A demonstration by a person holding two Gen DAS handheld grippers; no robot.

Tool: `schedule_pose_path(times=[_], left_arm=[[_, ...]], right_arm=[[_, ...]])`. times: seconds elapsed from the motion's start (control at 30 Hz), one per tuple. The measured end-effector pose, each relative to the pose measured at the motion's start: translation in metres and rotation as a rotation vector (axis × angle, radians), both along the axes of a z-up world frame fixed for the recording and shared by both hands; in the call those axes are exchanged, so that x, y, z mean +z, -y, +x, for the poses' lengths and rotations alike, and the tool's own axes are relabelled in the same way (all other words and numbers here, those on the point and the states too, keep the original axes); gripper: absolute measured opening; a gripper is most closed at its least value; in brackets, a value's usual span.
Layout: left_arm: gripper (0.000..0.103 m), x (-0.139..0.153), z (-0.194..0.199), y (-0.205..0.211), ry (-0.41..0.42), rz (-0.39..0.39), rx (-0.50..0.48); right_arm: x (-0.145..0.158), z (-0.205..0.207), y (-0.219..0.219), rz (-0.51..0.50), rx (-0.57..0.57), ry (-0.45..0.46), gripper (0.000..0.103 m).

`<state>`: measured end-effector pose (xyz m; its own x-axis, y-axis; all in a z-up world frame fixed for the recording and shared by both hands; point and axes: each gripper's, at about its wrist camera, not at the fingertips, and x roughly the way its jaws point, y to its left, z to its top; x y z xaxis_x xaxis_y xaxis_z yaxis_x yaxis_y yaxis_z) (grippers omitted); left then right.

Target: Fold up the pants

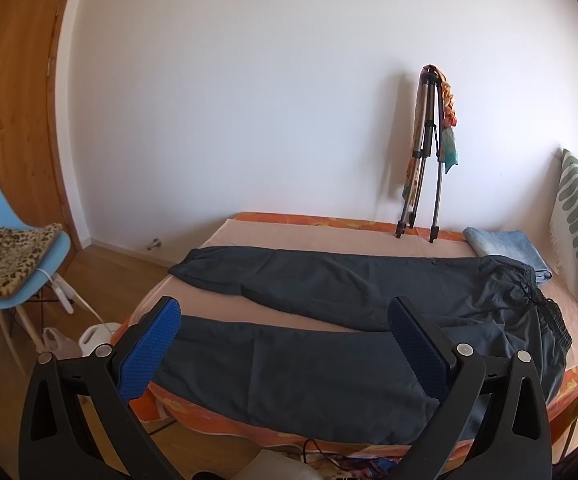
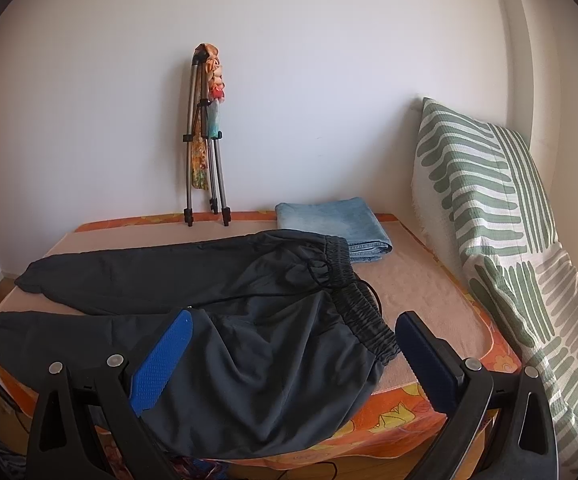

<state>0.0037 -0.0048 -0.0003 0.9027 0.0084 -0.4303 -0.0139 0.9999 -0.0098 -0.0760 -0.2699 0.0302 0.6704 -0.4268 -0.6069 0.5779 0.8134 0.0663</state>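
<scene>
Dark grey pants (image 1: 329,296) (image 2: 217,300) lie spread flat on the bed (image 1: 369,240), legs apart and pointing left, elastic waistband (image 2: 365,316) at the right. The near leg hangs a little over the bed's front edge. My left gripper (image 1: 285,322) hovers open above the near leg, blue pads wide apart, nothing between them. Over the waist end near the front edge, my right gripper (image 2: 295,334) is open too, its fingers either side of the waistband corner and not touching it.
Folded blue jeans (image 2: 333,224) lie at the back right of the bed. A folded tripod (image 2: 205,136) leans on the wall. A green-striped pillow (image 2: 489,216) stands at the right. Left of the bed stand a blue chair (image 1: 13,248) and a wooden door (image 1: 13,100).
</scene>
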Motion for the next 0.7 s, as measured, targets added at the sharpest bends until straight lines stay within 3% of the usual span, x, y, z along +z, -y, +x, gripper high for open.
schedule_pose_path(times=[0.7], left_arm=[[0.103,-0.0007,-0.0007,0.0001,0.003,-0.003,-0.006]], right_arm=[[0.0005,0.0021,-0.0026,0.012,0.011,0.002,0.103]])
